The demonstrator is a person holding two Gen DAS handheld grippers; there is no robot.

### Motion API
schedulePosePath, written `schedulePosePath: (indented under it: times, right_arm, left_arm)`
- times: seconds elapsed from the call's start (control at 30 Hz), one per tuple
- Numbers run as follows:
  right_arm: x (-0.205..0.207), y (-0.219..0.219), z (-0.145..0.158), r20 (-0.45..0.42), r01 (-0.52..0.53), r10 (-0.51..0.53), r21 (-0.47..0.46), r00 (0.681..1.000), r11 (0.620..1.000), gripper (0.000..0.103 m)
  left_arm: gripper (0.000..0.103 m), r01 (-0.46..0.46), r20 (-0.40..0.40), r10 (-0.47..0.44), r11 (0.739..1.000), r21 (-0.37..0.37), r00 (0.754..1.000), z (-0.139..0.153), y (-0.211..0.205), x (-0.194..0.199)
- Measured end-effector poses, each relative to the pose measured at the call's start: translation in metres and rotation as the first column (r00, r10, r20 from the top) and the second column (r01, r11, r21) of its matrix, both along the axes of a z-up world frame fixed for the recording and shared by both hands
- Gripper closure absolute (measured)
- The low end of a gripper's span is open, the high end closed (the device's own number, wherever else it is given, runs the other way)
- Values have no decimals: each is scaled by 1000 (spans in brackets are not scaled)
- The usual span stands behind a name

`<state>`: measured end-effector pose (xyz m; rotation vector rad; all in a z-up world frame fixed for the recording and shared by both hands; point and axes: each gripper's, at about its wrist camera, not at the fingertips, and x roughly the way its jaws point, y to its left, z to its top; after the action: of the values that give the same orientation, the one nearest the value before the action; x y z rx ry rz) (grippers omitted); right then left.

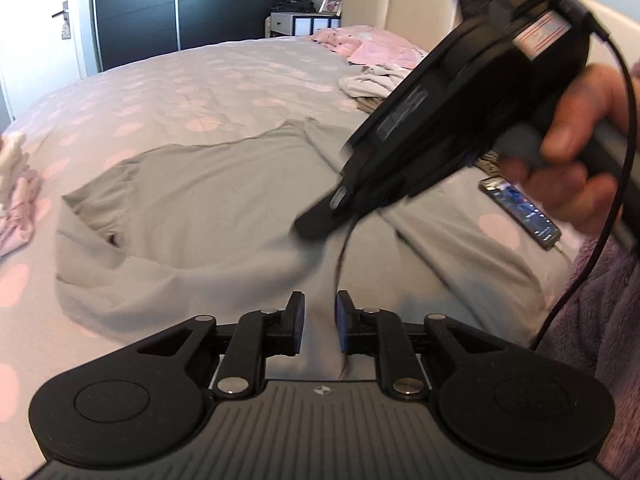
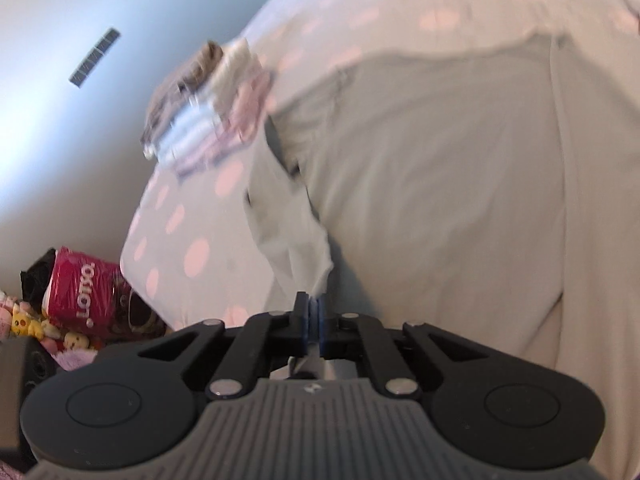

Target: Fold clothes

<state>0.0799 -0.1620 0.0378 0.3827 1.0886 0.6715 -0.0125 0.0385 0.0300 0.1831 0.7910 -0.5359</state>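
Grey shirt (image 1: 208, 204) spread flat on dotted bedcover (image 1: 192, 80); near hem pinched tight in right gripper (image 2: 315, 322); left gripper (image 1: 319, 322) slightly parted, fabric between, unpressed.

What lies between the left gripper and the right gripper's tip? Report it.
Left wrist view: a raised fold of the grey shirt runs from the left gripper to the right gripper, a dark cord hanging across it.

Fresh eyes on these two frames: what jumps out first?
A grey-green shirt lies spread over the polka-dot duvet. The right gripper is clamped on a bunched fold of it, while the left gripper has cloth between parted jaws. A phone lies at the right.
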Motion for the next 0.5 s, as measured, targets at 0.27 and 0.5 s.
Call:
schedulePosePath:
  times: [0.27, 0.5]
  right_arm:
    - [5, -29, 54, 114, 83, -95, 108, 989, 991, 98]
    - [-1, -74, 97, 219, 200, -230, 150, 948, 968, 98]
  left_arm:
    - [72, -132, 9, 132, 985, 110, 991, -3, 49, 32]
    - [65, -275, -40, 281, 953, 125, 959, -31, 82, 76]
